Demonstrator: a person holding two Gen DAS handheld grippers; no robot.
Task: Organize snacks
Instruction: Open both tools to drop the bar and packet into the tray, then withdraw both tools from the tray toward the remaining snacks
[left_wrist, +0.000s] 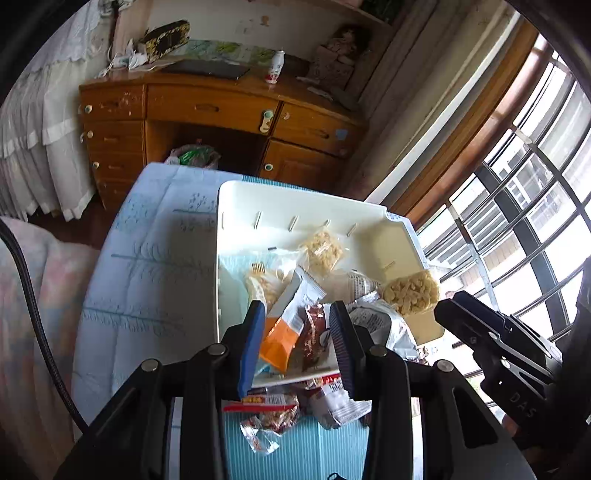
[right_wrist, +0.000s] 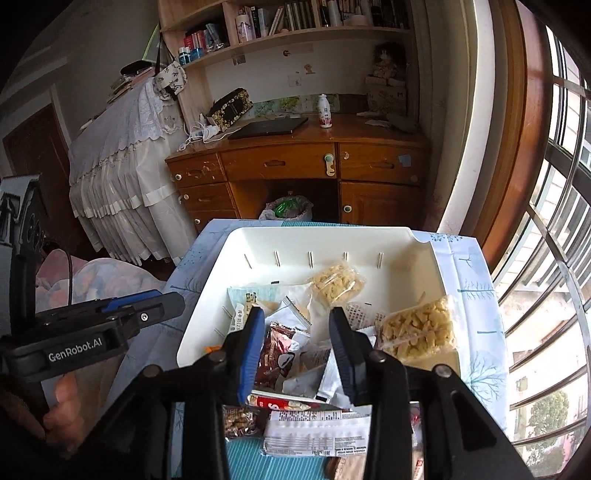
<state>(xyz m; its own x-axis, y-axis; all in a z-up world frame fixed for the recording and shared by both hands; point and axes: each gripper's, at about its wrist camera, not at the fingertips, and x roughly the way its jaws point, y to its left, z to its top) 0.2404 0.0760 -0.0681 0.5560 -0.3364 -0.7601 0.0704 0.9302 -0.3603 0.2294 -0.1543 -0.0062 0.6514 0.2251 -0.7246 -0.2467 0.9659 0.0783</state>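
Observation:
A white tray (left_wrist: 295, 195) (right_wrist: 325, 232) holds several snack packets. Among them are a small clear bag of yellow crisps (left_wrist: 321, 249) (right_wrist: 338, 282), a larger one (left_wrist: 412, 291) (right_wrist: 417, 332), an orange-and-white packet (left_wrist: 284, 332) and a brown packet (left_wrist: 314, 336) (right_wrist: 275, 354). More wrappers (left_wrist: 266, 406) (right_wrist: 317, 432) lie loose in front of the tray. My left gripper (left_wrist: 297, 308) (right_wrist: 173, 301) hovers by the tray's near left side, jaws apart and gripping nothing. Over the tray's near edge, my right gripper (right_wrist: 295, 314) (left_wrist: 443, 310) is also open and empty.
The tray sits on a light blue printed cloth (left_wrist: 147, 266) (right_wrist: 469, 280). Behind it stands a wooden desk (left_wrist: 207, 107) (right_wrist: 280, 162) with a laptop and a small bottle (right_wrist: 325, 110). A quilted bed (left_wrist: 22, 295) is at the left, barred windows (left_wrist: 535, 206) at the right.

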